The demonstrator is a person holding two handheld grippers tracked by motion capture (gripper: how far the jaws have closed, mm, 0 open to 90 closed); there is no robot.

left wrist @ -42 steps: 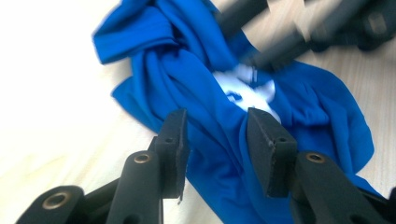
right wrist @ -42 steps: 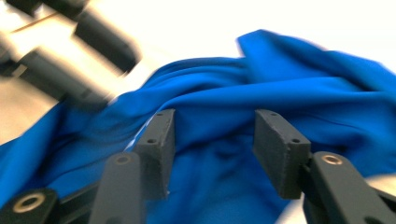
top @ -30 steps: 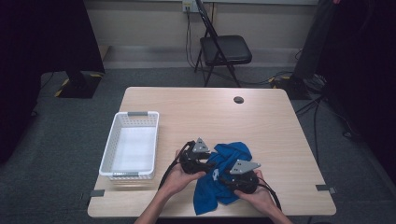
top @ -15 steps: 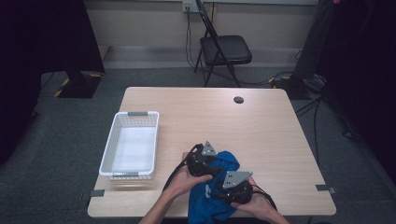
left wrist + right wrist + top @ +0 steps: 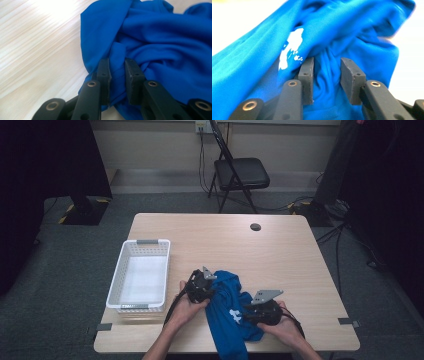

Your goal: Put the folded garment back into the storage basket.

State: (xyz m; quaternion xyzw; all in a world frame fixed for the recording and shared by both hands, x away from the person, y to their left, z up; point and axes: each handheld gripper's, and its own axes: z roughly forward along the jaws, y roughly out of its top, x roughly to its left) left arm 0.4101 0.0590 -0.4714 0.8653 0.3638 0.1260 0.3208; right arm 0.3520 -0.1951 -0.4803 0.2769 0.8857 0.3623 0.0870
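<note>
Cloth (image 5: pixel 227 312) between both sets of black jaws: bright blue, with a white splotched print left of the right gripper (image 5: pixel 327 77) jaws. Desk (image 5: pixel 280 250): pale wood grain. Basket (image 5: pixel 141 276): white lattice.

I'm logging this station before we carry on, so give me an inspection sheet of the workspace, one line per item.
Surface: light wood table, bare over its far half.
Job's things: blue shirt with a white print, bunched at the near edge and hanging over it; white basket, empty, at the table's left.
Clutter: small dark round object near the far edge.
Grippers: left gripper shut on a shirt fold; right gripper has cloth between its jaws, gap visible, grip unclear.
Cables: gripper cable trails toward the person; floor cables at right.
Surroundings: folding chair behind the table.
</note>
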